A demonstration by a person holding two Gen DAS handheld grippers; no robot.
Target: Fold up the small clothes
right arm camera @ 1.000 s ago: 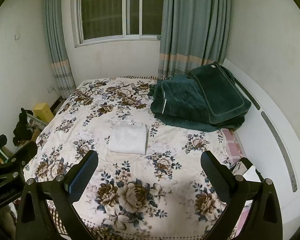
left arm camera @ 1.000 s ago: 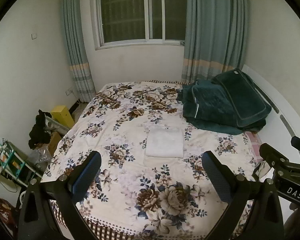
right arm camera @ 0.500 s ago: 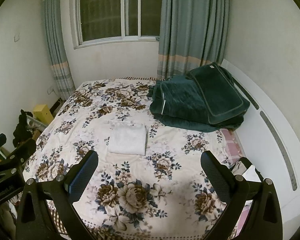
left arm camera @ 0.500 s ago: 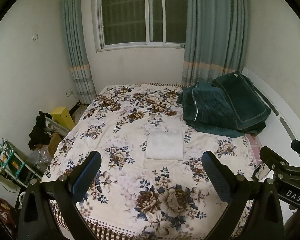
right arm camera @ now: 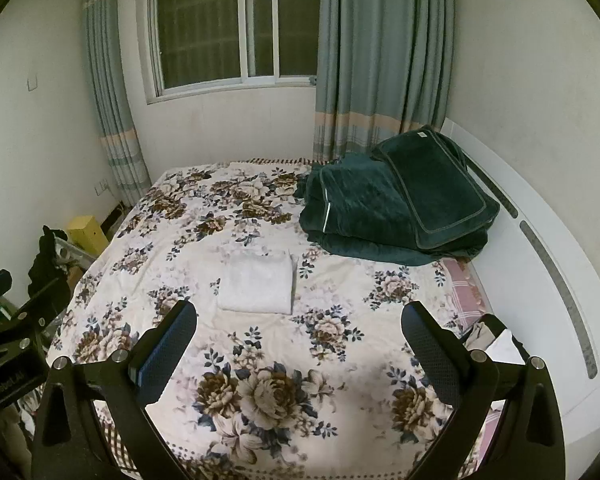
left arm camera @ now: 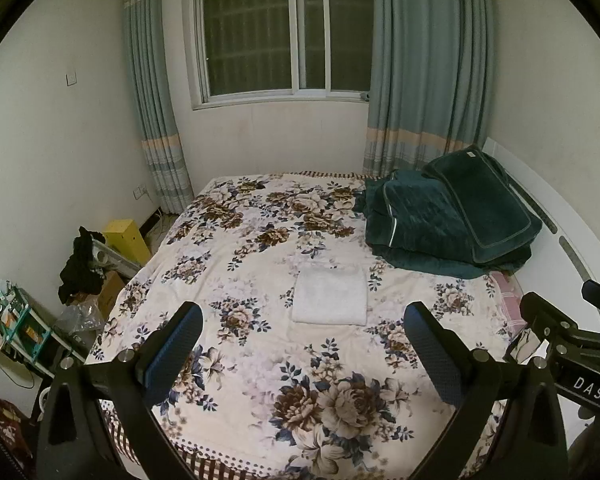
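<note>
Both tools point(left arm camera: 302, 354) point(right arm camera: 298, 350) spread empty above bed point(left arm camera: 260, 360) foot, folded white cloth point(left arm camera: 329, 297) mid-bed

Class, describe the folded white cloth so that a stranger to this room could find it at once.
Start at the bed with the flowered cover beneath the window. Near its middle, nearer than the heap of dark green bedding, lies the small folded white cloth. It is the only plain, unpatterned rectangle on the floral print, lying flat and apart from the green heap.
</note>
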